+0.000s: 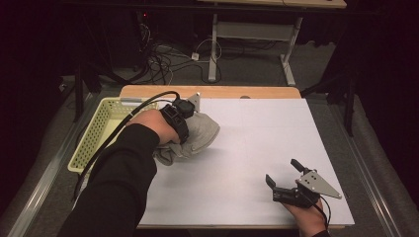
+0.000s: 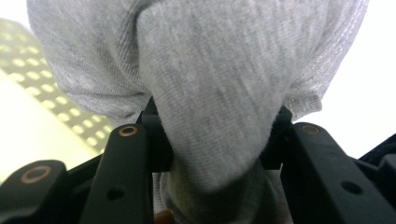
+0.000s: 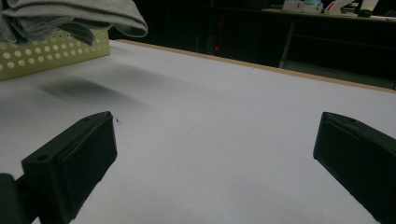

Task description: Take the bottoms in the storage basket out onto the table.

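A bunched grey cloth [image 1: 197,136] hangs above the white table at its left, lifted off the surface, as its shadow in the right gripper view shows. My left gripper [image 1: 184,129] is shut on the cloth; in the left gripper view the grey fabric [image 2: 215,93] is squeezed between the two black jaws and bulges out above them. In the right gripper view the cloth [image 3: 70,16] hangs at the top left. My right gripper [image 1: 284,174] rests near the table's front right corner, jaws wide apart with nothing between its fingers [image 3: 77,158].
A pale yellow perforated basket [image 1: 96,131] stands off the table's left edge, close beside the held cloth. The white table top [image 1: 257,133] spreads between the two grippers. Beyond the far edge are cables on the floor and desk legs [image 1: 213,49].
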### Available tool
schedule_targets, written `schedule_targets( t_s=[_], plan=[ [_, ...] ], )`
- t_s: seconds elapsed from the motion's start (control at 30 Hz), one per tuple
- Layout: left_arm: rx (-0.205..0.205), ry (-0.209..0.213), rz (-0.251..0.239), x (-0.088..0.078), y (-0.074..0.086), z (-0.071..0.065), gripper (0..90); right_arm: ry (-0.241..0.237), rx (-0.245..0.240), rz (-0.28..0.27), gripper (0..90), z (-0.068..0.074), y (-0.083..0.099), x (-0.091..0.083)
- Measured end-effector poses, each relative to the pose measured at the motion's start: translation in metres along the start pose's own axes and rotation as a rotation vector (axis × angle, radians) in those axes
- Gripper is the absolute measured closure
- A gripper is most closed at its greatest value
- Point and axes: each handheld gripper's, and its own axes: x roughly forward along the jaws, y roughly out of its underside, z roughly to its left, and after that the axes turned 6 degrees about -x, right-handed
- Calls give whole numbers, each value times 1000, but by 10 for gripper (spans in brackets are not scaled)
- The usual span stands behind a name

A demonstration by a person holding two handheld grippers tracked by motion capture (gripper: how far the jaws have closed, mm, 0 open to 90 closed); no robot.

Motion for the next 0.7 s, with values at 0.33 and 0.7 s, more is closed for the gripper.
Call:
schedule_targets(
  t_s=[0.33,0.7],
  plan=[
    [35,25,-2,11,-5,-9,561,-1,0,0,2,0,0,0],
    [13,77,-104,29,-3,-11,554,-1,-3,-2,2,0,0,0]
  ],
)
